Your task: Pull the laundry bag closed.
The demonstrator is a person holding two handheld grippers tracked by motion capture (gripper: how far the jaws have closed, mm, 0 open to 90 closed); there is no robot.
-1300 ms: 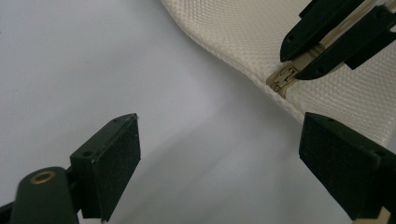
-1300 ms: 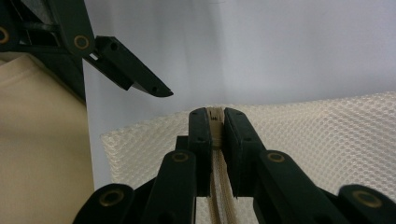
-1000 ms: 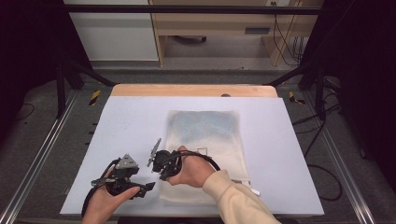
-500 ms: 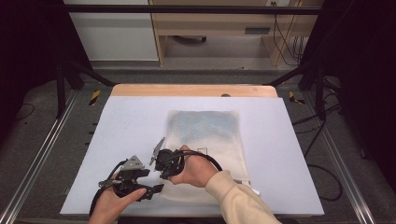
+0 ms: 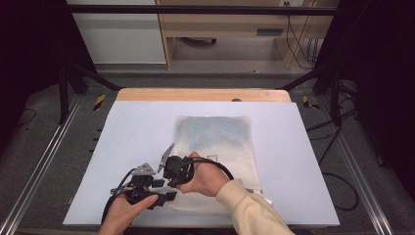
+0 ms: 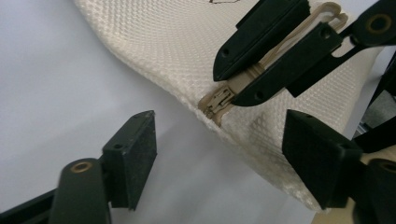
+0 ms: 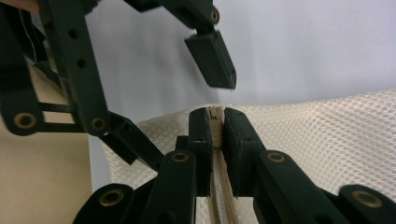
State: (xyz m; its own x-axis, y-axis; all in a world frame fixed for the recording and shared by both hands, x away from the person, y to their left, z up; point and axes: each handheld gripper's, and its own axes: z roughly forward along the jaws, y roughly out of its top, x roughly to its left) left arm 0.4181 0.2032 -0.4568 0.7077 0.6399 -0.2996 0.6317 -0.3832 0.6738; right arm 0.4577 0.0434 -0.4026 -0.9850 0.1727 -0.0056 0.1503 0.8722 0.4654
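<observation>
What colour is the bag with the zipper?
The mesh bag is cream-white with a tiny honeycomb weave, and its zipper is beige. The left gripper view shows it best.

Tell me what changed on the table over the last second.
The left gripper edged toward the mesh bag, its jaws just closing around the zipper end without pressing it. The right gripper stayed clamped on the zipper; the bag didn't move.

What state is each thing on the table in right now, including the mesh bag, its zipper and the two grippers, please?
Mesh bag: lying flat on the table, near corner lifted slightly off the surface.
Zipper: end pinched between the right gripper's jaws; whether it is zipped I cannot tell.
Right gripper: shut on the zipper end.
Left gripper: open, jaws have just been closing, straddling the bag's corner without touching it.
Table: white surface, bearing the bag.
</observation>
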